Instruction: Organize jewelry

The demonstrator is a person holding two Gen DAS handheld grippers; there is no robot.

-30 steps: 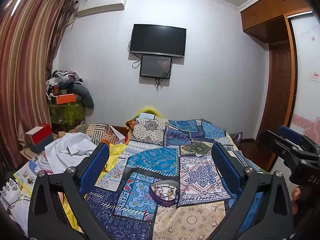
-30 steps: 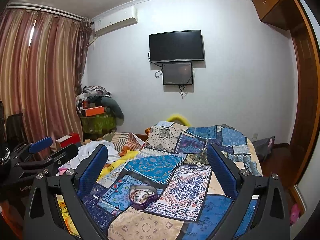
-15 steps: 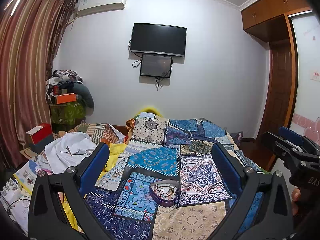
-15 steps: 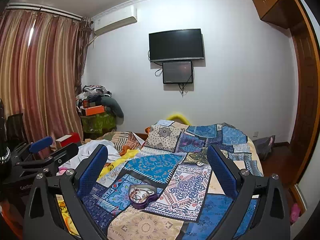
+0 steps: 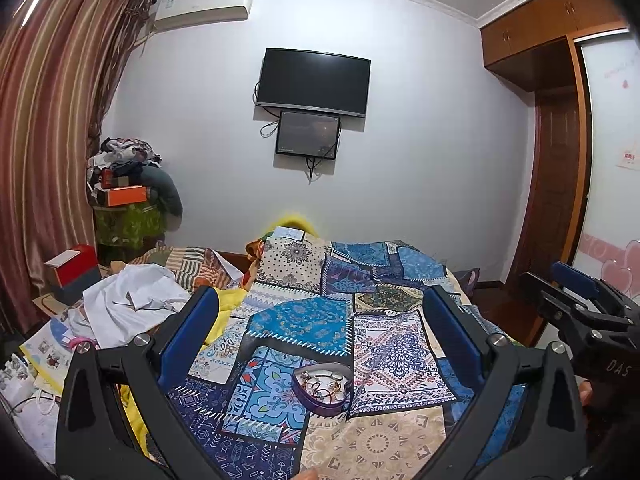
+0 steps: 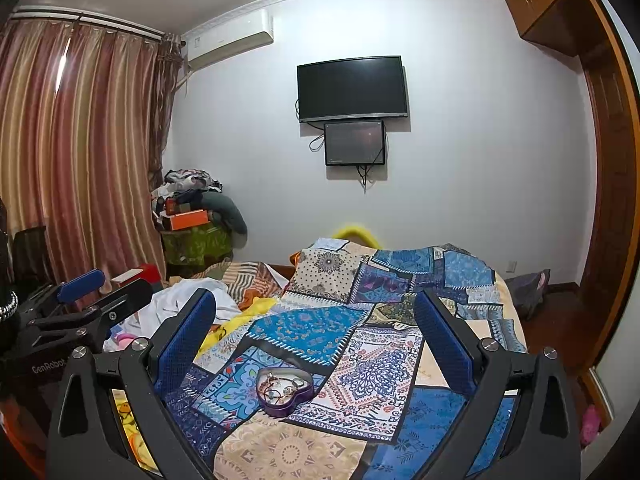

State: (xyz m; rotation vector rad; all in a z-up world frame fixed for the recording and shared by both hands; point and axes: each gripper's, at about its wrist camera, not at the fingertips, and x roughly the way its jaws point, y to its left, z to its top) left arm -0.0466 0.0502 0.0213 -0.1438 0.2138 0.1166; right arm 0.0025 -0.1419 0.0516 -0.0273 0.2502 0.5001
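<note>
Fingers (image 5: 452,328) spread wide, heart-shaped jewelry tin (image 5: 322,389) flat, tip pointing near-right

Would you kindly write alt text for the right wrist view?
An open gripper hangs above a purple heart-shaped tin of jewelry on a patchwork quilt. The other gripper shows at left; a TV hangs on the wall.

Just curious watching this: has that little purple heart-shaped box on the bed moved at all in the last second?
No. The heart-shaped box sits on the same blue quilt patch in both views.
</note>
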